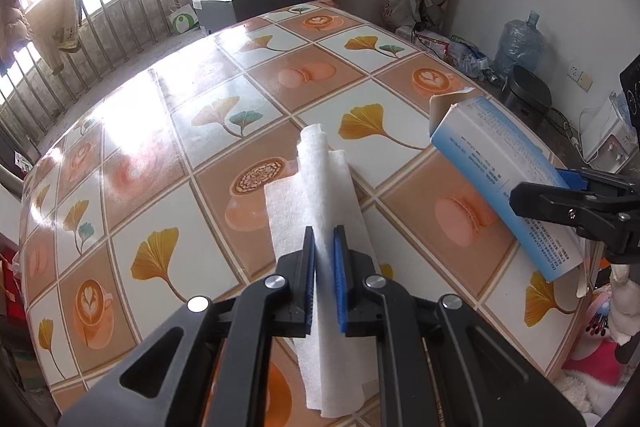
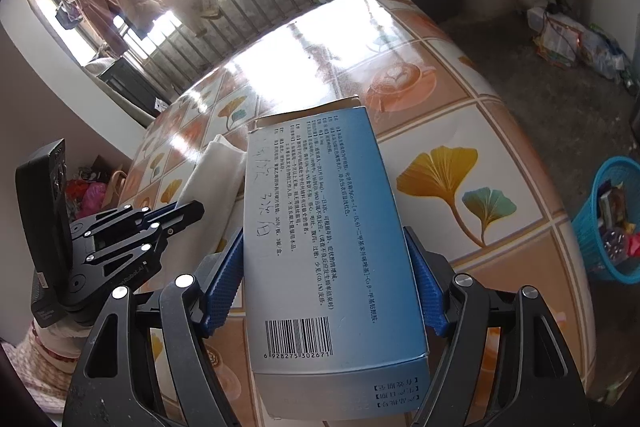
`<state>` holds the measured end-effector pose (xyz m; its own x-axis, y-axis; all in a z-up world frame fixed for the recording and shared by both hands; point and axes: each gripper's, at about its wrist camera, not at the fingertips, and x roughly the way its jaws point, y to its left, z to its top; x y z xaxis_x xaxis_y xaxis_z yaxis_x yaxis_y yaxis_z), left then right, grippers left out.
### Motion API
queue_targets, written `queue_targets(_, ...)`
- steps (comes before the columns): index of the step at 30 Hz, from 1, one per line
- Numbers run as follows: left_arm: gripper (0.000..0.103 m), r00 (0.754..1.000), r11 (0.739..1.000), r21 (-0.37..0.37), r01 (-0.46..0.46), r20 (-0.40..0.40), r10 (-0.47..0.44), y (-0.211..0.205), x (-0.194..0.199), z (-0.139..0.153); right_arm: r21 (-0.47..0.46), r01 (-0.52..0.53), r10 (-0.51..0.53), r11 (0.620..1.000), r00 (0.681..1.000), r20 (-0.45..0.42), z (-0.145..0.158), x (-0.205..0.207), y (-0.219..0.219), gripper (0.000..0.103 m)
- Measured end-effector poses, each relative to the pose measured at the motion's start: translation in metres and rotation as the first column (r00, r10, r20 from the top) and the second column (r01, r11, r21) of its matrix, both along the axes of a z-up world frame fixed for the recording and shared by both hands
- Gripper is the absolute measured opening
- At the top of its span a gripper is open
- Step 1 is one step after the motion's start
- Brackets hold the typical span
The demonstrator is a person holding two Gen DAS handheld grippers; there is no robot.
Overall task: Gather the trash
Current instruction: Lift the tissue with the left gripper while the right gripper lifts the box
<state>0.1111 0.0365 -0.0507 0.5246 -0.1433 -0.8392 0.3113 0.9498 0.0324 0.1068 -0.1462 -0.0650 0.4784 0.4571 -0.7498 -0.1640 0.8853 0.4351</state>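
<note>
Right up close, the left gripper (image 1: 325, 247) is clenched on a white, soft folded paper towel (image 1: 320, 187), the blue pads pinching the sheet where it rolls into a tube; its lower end droops beneath the jaws over the table. On the other side, the right gripper (image 2: 326, 275) grasps a blue-and-white cardboard medicine box (image 2: 316, 227) across its width, jaws set wide, pads pressed against both long sides, the open flap pointing away. So both pieces of rubbish are in hand, and each looks lifted rather than lying flat.

Beneath them, the glossy tablecloth with ginkgo leaves and coffee cups (image 1: 168, 131) shows no other loose scraps in either view. Beyond the table edge, down on the floor to the right, sits the turquoise plastic mesh bin (image 2: 604, 219), already holding some wrappers.

My read: picking up is done, dropping is not. What's left is carrying towel and box over the edge and releasing them into that bin.
</note>
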Motion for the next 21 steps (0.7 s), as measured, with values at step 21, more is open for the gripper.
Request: queue_targets(21,0.008,1.0,1.0,0.0,0.009,0.007,-0.009,-0.006,-0.005,0.005,0.055,0.017,-0.018,0.998,1.0,0.014,0.004,-0.004,-0.014,0.07)
